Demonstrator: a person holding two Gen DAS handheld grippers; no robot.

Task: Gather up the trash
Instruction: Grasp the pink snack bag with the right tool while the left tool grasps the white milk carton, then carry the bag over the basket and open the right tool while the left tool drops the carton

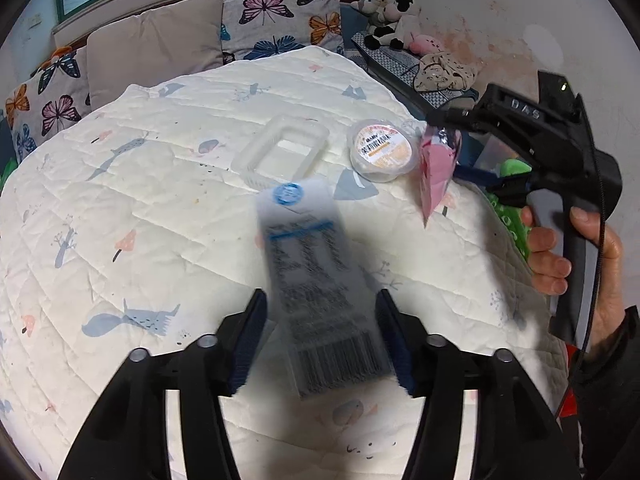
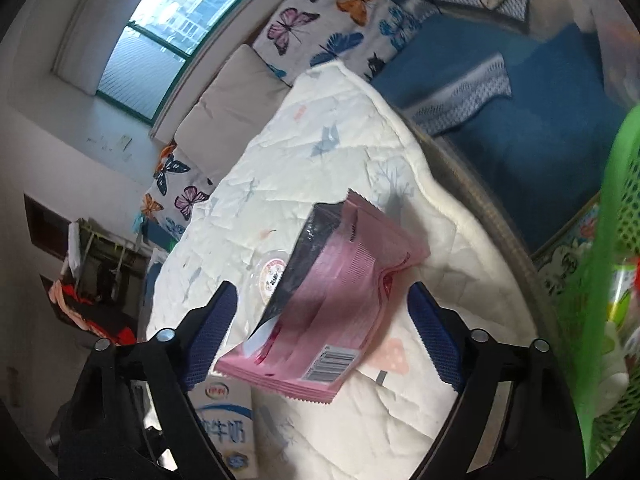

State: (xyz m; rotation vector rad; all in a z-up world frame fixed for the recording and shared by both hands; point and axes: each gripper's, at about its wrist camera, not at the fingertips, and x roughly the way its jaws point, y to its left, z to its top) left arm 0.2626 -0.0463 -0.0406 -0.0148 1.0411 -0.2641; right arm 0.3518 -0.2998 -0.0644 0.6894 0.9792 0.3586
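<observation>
Between the blue pads of your left gripper (image 1: pixel 322 336) sits a blurred milk carton (image 1: pixel 320 280), printed side and barcode toward the camera; the pads flank its sides, but motion blur hides whether they press on it, so you cannot tell if it is clamped. Beyond it, on the white quilt (image 1: pixel 120 208), lie a clear plastic tray (image 1: pixel 282 148) and, to its right, a round lidded cup (image 1: pixel 382 148). Further right, your right gripper (image 1: pixel 450 130) pinches the top of a pink wrapper (image 1: pixel 436 168), which hangs down just beside the cup.

From the right wrist view, the same pink wrapper (image 2: pixel 332 312) fills the space between the right gripper (image 2: pixel 326 340) pads, barcode near the camera. Whether the pads press it cannot be told in this view. The cup (image 2: pixel 272 276) peeks out behind it, and the milk carton (image 2: pixel 226 424) shows at the lower left. A green mesh basket (image 2: pixel 612 264) stands at the right edge, off the quilt (image 2: pixel 320 152).
</observation>
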